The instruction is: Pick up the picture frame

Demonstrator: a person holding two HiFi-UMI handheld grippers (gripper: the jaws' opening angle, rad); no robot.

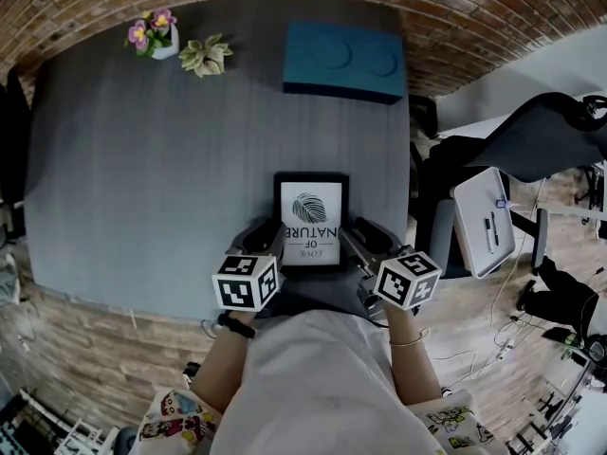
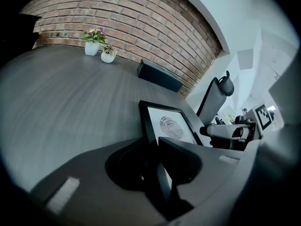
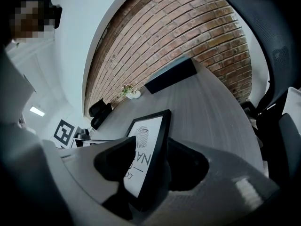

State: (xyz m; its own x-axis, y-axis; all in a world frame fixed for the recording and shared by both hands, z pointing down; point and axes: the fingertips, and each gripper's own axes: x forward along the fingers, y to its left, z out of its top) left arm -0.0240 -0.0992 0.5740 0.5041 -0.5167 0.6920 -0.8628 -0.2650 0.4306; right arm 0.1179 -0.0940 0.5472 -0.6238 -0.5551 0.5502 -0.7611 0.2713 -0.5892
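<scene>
A black picture frame (image 1: pixel 310 218) with a fingerprint print lies close to the front edge of the grey table (image 1: pixel 142 178). My left gripper (image 1: pixel 270 245) sits at its left border, and my right gripper (image 1: pixel 353 240) at its right border. In the left gripper view the frame (image 2: pixel 171 126) runs down into the narrow gap of the left gripper (image 2: pixel 157 166), whose jaws close on its border. The right gripper view shows the frame (image 3: pixel 143 145) tilted on edge, clamped in the right gripper (image 3: pixel 154 152), one jaw on the glass and one behind.
A blue box (image 1: pixel 343 61) stands at the table's far edge. Two small flower pots (image 1: pixel 154 36) (image 1: pixel 205 56) are at the far left. An office chair (image 1: pixel 541 140) and a white side board with pens (image 1: pixel 484 218) stand to the right of the table.
</scene>
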